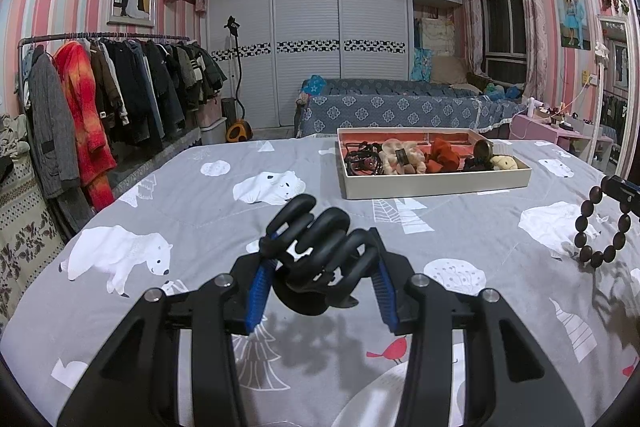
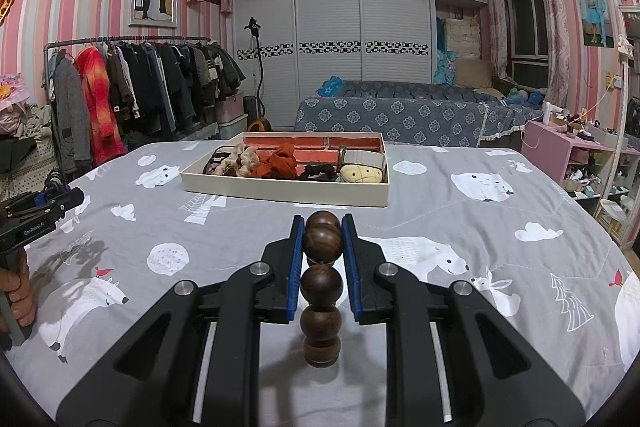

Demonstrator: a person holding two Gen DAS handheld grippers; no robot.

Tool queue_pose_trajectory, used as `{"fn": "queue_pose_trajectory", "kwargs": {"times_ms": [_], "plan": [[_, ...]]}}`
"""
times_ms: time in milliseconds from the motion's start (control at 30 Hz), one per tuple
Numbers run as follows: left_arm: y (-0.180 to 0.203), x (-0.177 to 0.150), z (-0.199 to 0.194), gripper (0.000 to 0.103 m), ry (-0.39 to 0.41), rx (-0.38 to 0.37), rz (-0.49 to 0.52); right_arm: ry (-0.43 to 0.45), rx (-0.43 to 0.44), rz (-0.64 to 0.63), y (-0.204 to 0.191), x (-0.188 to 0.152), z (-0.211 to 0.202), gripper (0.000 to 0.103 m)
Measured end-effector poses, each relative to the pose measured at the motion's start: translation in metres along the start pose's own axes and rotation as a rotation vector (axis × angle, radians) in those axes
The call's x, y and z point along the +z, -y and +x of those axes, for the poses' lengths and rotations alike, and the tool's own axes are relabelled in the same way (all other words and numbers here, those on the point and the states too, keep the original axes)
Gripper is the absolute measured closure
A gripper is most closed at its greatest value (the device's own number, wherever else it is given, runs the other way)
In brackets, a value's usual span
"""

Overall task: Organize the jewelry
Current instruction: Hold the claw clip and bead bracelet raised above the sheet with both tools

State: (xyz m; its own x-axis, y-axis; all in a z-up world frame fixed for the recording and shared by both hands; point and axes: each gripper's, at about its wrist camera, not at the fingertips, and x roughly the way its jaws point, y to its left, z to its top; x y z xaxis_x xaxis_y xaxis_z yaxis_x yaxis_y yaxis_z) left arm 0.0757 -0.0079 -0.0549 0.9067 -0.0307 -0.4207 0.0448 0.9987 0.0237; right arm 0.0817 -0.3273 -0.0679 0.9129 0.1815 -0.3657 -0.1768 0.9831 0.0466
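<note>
Bed, grey quilt printed with polar bears: carries everything listed, beneath and ahead of both sets of fingers.

Tray, shallow, cream-walled with a red lining: lies on the quilt well ahead of both grippers. Already holds dark cords or bands at one end, a beige scrunchie, an orange-red scrunchie, a dark scrunchie, a small yellow plush piece and a grey band behind it. Judged: sorting is well advanced, with most pieces in.

Left gripper: fingers clenched on a black hair claw clip, which is pinched between the blue pads, its curved teeth pointing forward towards the tray. Held clear of the quilt, casting a shadow below.

Right gripper: fingers clamped on a bracelet of dark wooden beads. One bead sits between the pads near the tips and the rest of the loop hangs down behind them; the left view shows it as a full ring dangling above the quilt.

Remaining, judged: both held pieces have yet to reach the tray. No other loose jewellery shows on the quilt.
</note>
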Motion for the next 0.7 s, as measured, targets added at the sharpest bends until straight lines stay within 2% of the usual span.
{"fn": "queue_pose_trajectory", "kwargs": {"times_ms": [700], "plan": [[0.0006, 0.0009, 0.0002, 0.059, -0.004, -0.002, 0.001, -0.004, -0.002, -0.001, -0.0001, -0.0003, 0.0002, 0.083]]}}
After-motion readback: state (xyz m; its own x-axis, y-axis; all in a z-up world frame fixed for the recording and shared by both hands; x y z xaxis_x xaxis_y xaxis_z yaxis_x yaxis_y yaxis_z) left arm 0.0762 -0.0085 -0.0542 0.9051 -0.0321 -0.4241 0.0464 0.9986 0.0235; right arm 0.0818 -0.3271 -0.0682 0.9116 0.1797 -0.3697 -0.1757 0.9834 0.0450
